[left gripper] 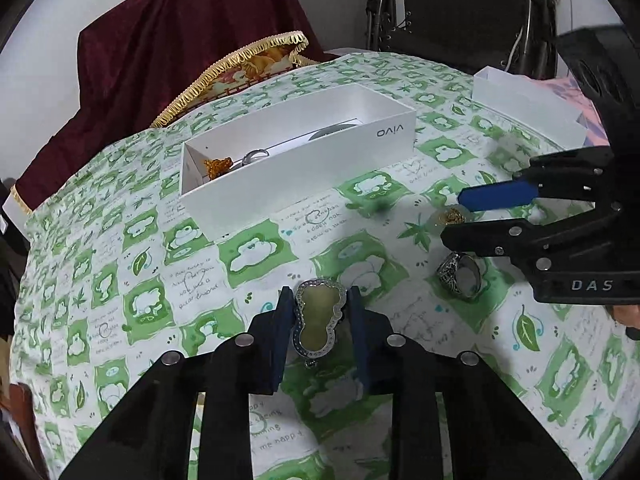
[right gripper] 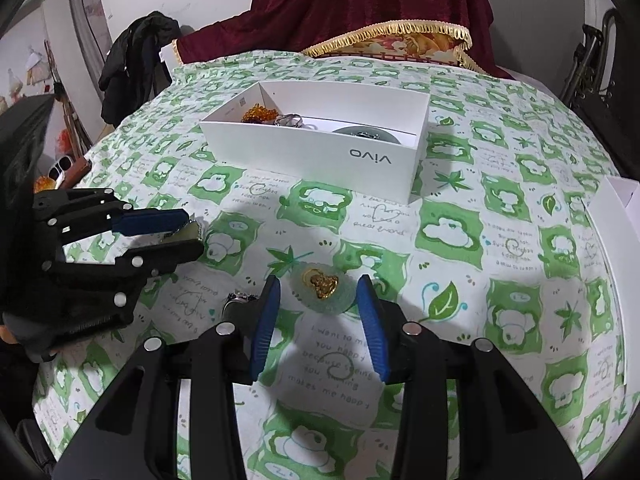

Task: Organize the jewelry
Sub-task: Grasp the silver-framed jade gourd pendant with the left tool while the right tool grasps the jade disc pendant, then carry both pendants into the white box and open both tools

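A table is being covered by a green-and-white patterned cloth [right gripper: 440, 240]. Lying directly on it are being seen a white open box [right gripper: 320, 160] printed "vivo", a second white box [left gripper: 528, 108] near the edge, a silver ring [left gripper: 460, 274], and a pale green pendant with a gold figure [right gripper: 322, 290].

Two tongs [left gripper: 320, 304] [right gripper: 318, 296], two pendants [left gripper: 318, 322] [right gripper: 322, 286], one ring [left gripper: 460, 274], two boxes [left gripper: 296, 168] [left gripper: 528, 108]

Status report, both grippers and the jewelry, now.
Left gripper shut on gourd-shaped pendant. Right gripper open, straddling gold-and-jade pendant on the cloth. Silver ring loose beside it. White box ahead, path clear.
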